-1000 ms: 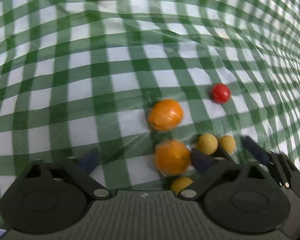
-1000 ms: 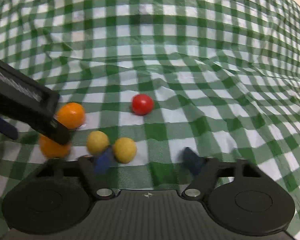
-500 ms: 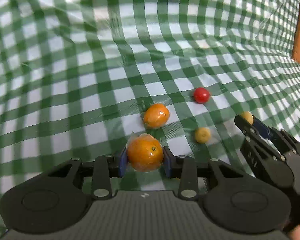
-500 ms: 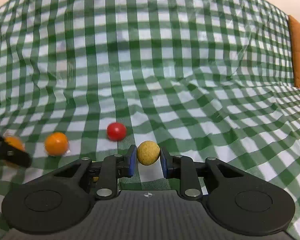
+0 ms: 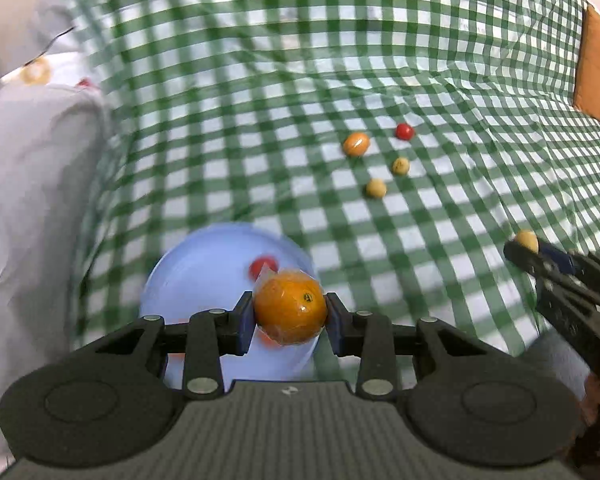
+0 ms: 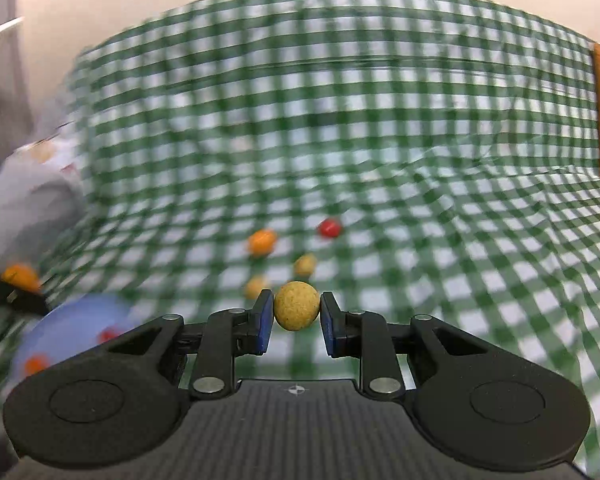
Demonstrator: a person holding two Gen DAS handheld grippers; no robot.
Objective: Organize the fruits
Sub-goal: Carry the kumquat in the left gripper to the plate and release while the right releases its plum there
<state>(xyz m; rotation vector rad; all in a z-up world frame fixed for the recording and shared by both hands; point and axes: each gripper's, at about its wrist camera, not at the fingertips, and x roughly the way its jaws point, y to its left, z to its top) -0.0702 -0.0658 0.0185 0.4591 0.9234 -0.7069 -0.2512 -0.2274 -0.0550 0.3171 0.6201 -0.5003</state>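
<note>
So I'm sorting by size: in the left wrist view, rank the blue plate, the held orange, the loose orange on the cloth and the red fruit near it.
1. blue plate
2. held orange, though nearness enlarges it
3. loose orange
4. red fruit

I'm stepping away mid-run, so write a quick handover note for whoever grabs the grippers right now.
Left gripper: shut on an orange, held over the blue plate.
Right gripper: shut on a yellow ball, off to the plate's right.
Done: a red fruit lies on the plate, with other pieces too blurred to name.
Left on the cloth: second orange, tomato, two yellow balls.
</note>
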